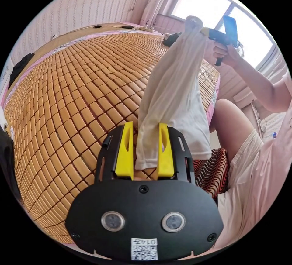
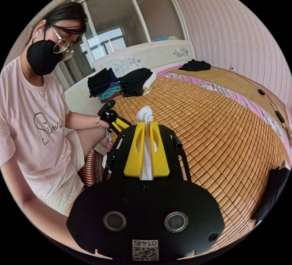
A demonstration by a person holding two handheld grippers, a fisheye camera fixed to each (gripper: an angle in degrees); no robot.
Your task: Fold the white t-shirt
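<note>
The white t-shirt (image 1: 176,88) hangs bunched into a long strip in the air over the bed's near edge, stretched between both grippers. In the left gripper view my left gripper (image 1: 145,125) has its yellow jaws closed around the strip's lower end, and a short tail sticks out past them. The right gripper (image 1: 194,23) holds the upper end, gripped in the person's hand. In the right gripper view my right gripper (image 2: 146,123) is shut on a knot of the t-shirt (image 2: 145,114). The left gripper (image 2: 123,124) sits lower left, near the person's knee.
A bamboo mat (image 2: 213,125) covers the bed. By the headboard (image 2: 146,56) lie a stack of folded clothes (image 2: 103,87) and a black garment (image 2: 135,81). Another dark cloth (image 2: 273,192) lies at the mat's edge. The person (image 2: 36,125) sits beside the bed, next to a striped cloth (image 1: 210,167).
</note>
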